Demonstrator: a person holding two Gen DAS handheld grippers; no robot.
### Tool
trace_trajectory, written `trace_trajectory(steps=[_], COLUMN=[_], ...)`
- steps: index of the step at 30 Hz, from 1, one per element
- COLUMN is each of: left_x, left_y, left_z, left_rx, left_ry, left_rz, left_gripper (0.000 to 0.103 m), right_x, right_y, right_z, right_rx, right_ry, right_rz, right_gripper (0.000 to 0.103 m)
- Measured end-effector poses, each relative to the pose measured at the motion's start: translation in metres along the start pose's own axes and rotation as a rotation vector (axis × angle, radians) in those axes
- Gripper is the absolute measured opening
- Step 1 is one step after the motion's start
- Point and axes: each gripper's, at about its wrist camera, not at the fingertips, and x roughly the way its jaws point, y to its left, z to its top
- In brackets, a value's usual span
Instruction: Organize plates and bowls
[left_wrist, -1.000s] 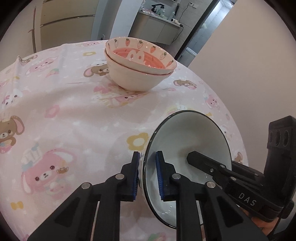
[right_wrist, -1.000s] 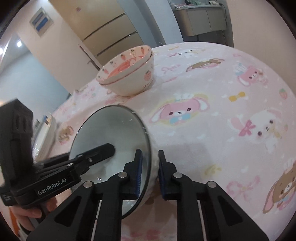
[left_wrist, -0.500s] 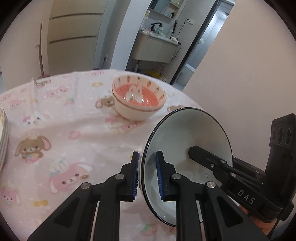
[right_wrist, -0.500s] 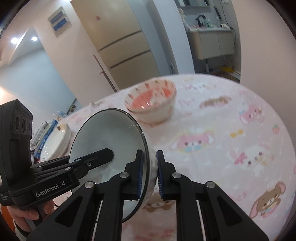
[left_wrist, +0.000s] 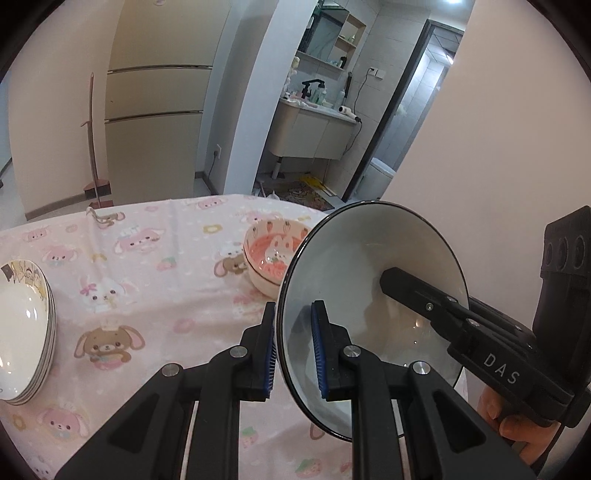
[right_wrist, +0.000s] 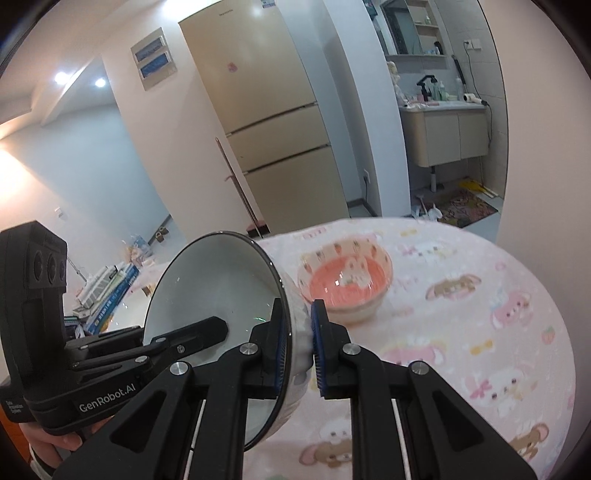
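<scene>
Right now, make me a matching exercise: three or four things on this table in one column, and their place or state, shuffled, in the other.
Things:
1. white bowl
2. pink bowls
3. plates
4. tablecloth

States:
A. stacked at the table's left edge
B. nested, standing on the table
C. spread over the table, cartoon animals
D. tilted in the air, rim clamped by left gripper and right gripper

Pairs: 1-D, 2-B, 3-A, 4-C

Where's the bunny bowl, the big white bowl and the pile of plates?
bunny bowl (left_wrist: 271, 254), left wrist view, on its pink inside.
big white bowl (left_wrist: 369, 258), left wrist view, on its inner wall.
pile of plates (left_wrist: 22, 314), left wrist view, on the top plate.
</scene>
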Motion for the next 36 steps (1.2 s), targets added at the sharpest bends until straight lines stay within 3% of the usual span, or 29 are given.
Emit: trace_trajectory(steps=[14,23,36], left_x=[0.014,0.06,0.112], left_y=[0.032,0.055,0.062], left_z=[0.05,0.067,0.078], left_rx=[-0.038,-0.054,-0.035], left_ry=[-0.05,-0.012,0.036], left_rz=[0.029,0.05,0.061], left_gripper=[0.018,0.018,0.019], right_x=[0.043,0.094,0.131], right_y=[0.013,0.0,-0.023], right_z=[0.049,0.06,0.067], right_rx=[-0.028,-0.008,0.038], right_ry=[-0.047,-0.007,0.023], right_rz=[0.029,0.017,-0.017], right_gripper=[0.013,0.014,0.015])
